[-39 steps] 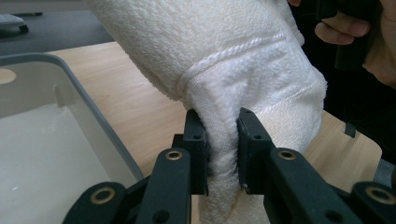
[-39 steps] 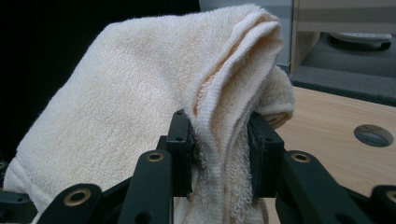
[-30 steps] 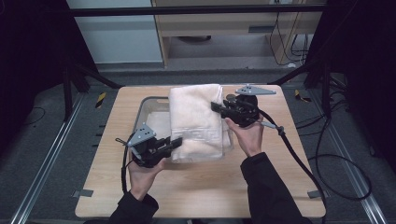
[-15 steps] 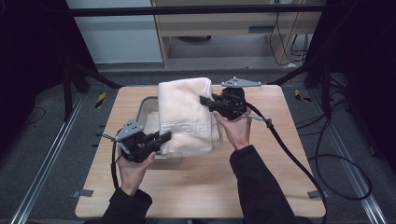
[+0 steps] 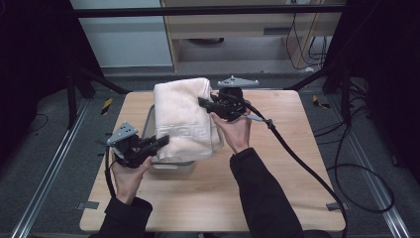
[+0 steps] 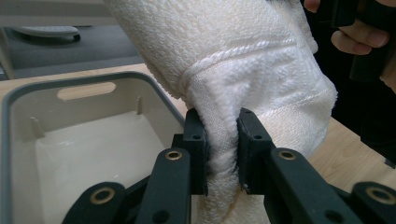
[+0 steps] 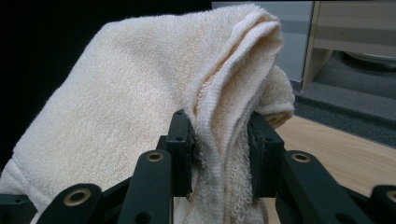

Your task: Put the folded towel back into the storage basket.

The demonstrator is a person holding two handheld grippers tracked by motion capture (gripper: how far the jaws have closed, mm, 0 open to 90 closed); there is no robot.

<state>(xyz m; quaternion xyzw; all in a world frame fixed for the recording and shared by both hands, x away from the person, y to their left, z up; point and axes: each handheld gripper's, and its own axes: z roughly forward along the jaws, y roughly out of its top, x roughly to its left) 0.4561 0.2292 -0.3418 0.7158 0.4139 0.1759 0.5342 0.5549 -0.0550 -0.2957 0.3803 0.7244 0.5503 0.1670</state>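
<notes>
So the folded towel (image 5: 181, 119) hangs lengthwise near-to-far right over the grey bin (image 5: 171, 166), left tool (image 5: 159, 142) clamped on its near end, right tool (image 5: 205, 102) on the far.

Most of the grey rectangular plastic bin (image 5: 171, 166) is hidden in the high view by the folded cream terry towel (image 5: 181, 119). The bin's near wall is cut off in the left gripper view.

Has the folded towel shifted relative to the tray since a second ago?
Yes. The towel, pinched by both grippers, has moved toward the table's left side, so it now hangs over the tray instead of beside it.
</notes>
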